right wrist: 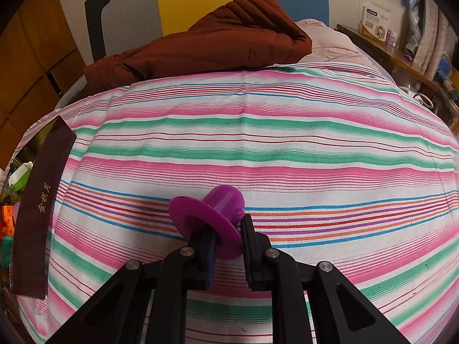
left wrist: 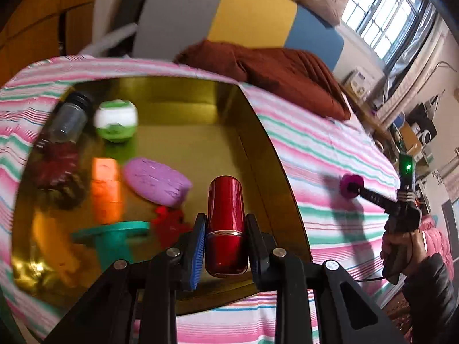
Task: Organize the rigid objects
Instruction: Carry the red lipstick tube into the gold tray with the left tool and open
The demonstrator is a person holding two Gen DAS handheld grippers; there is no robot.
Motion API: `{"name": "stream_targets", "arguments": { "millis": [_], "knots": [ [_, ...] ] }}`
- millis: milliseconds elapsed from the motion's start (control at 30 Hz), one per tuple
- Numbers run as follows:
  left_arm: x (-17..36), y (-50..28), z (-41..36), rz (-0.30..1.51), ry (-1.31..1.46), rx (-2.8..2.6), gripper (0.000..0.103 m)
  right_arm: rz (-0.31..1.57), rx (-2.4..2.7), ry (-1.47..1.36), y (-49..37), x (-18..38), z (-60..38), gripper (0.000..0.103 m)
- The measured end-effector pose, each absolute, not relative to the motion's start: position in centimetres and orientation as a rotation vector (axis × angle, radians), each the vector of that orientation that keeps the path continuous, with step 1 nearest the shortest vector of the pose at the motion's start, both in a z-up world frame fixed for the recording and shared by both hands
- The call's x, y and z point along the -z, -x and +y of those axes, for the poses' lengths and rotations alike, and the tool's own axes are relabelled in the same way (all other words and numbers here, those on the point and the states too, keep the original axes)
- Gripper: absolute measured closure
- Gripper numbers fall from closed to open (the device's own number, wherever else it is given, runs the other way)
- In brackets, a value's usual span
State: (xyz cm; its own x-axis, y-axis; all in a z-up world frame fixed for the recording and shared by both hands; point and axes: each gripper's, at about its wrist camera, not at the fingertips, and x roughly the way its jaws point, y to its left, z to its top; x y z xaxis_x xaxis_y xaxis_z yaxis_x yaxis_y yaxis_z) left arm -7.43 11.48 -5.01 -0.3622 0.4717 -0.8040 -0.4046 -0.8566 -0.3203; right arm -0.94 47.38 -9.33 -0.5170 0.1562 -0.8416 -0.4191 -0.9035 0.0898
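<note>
Two views cover this moment, and the gold-lined rectangular box (left wrist: 183, 106) on the striped pink, green and white bedsheet (left wrist: 324, 154) serves as the landmark. From the left wrist, the left gripper (left wrist: 225, 226) is clamped on a glossy red metal cylinder (left wrist: 226, 223), blue pads pressing both its sides; the cylinder hangs over the box's near right part, close to the right wall; inside the box lie a purple oval soap-like block (left wrist: 157, 180), an orange block (left wrist: 106, 189), a white and green round container (left wrist: 116, 120), a dark-capped clear bottle (left wrist: 68, 120), a teal flanged plastic piece (left wrist: 114, 235) and a small red toy (left wrist: 169, 223); left-side items are blurred; well to the right of the box, out on the sheet, the right gripper (left wrist: 354, 187) in a person's hand (left wrist: 398, 246) pinches a magenta flanged plastic cup (left wrist: 351, 185); beyond the box lies a rust-brown quilted jacket (left wrist: 275, 77).

From the right wrist, the right gripper (right wrist: 226, 229) has its fingers closed on the wide rim of the magenta flanged plastic cup (right wrist: 218, 215), which lies tilted on the bedsheet (right wrist: 287, 149); the box (right wrist: 43, 200) shows only at the far left edge, its dark maroon outer wall carrying gold characters, with orange blocks (right wrist: 7, 220) glimpsed inside; the jacket (right wrist: 200, 46) lies at the sheet's far end.
</note>
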Motion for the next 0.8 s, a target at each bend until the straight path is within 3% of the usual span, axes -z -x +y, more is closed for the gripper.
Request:
{"name": "stream_targets", "arguments": {
  "millis": [200,800],
  "knots": [
    [8.4,8.9,12.0,-0.014,1.503,-2.213,0.077,0.403,-2.443,1.313,0.9,9.3,47.5,0.087],
    [7.0,5.8,10.2,0.149,1.351,-2.454,0.072,0.392,-2.446,1.310,0.9,9.5,47.5,0.087]
  ]
}}
